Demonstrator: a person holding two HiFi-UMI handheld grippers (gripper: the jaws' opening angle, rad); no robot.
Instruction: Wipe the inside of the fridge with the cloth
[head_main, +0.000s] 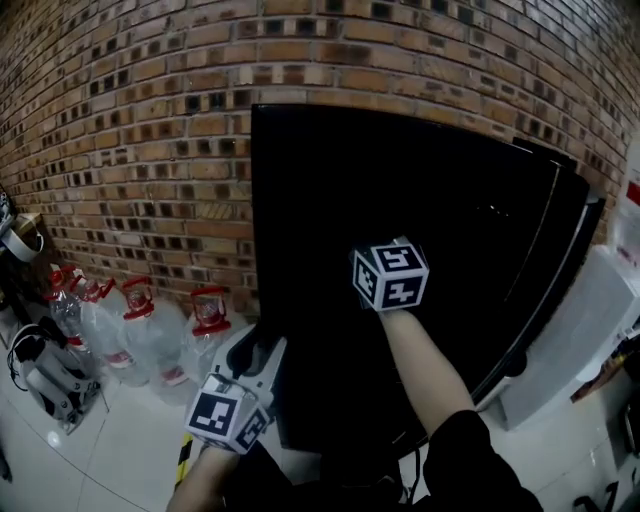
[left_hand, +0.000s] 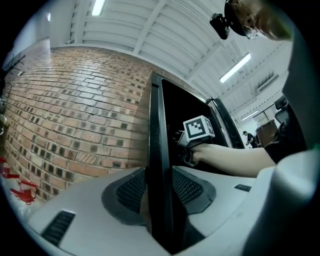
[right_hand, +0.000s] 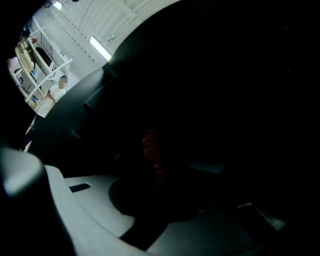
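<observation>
Two claws are at the black fridge (head_main: 420, 200), which stands against the brick wall (head_main: 140, 150). The next move turns on one fact: the cloth is on the outer side of the door, while the surfaces to be wiped lie behind it. The door's left edge (left_hand: 161, 140) runs upright, and the left claw (left_hand: 161, 192) straddles it low down. In the left gripper view the thin black panel stands between the two ribbed pads (left_hand: 131, 190) and fills the gap. I read that claw as clamped on the edge, its jaws only as far apart as the panel is thick. The right claw (right_hand: 150, 185) is higher and further right, close to the middle of the glossy door front in the head view, so it is the nearer one to where the wiping must happen. Its own view is very dark. A dim reddish-brown bunch, which I take to be the cloth (right_hand: 150, 150), sits between its jaws. They look closed on it, though the gloom makes that a judgement. No view shows the interior, and I cannot tell whether the door is shut or just cracked. As I judge it, the left claw must swing the edge outward before the right can carry the cloth inside, and the right arm stands in the path of that swing.
</observation>
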